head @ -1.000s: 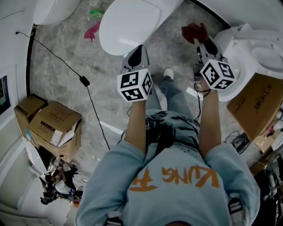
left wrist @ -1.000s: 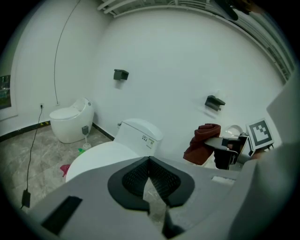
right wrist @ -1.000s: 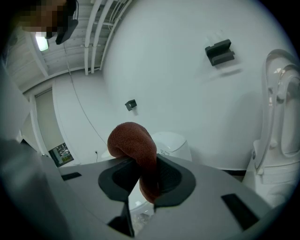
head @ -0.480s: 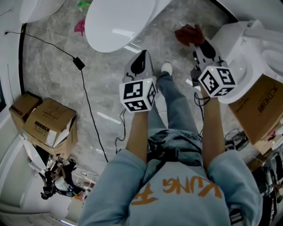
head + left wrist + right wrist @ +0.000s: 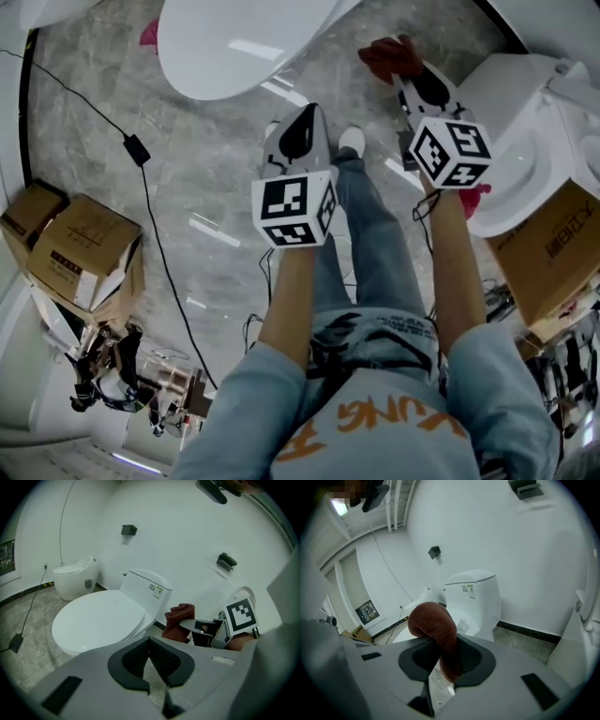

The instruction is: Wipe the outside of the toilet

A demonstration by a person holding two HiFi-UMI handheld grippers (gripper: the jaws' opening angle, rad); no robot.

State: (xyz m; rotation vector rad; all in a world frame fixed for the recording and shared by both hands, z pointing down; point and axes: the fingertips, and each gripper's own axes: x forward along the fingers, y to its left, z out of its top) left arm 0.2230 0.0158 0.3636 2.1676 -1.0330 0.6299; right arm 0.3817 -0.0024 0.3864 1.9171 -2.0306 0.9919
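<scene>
Two brown cardboard boxes (image 5: 80, 253) are sitting at the far left on the grey marble floor (image 5: 187, 187). Right of them, the white ceramic toilet (image 5: 234, 37) is standing with its lid down, and neither tool is touching it. The left gripper (image 5: 302, 120) is hovering near its front, jaws pressed together on nothing. The right gripper (image 5: 412, 80) is pinching a rust-red knitted cloth (image 5: 386, 56), which is hanging in the air beside the toilet, apart from it.

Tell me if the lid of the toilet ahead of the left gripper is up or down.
Down. The lid lies flat and whole in front of the tank; no opening shows under it.
</scene>
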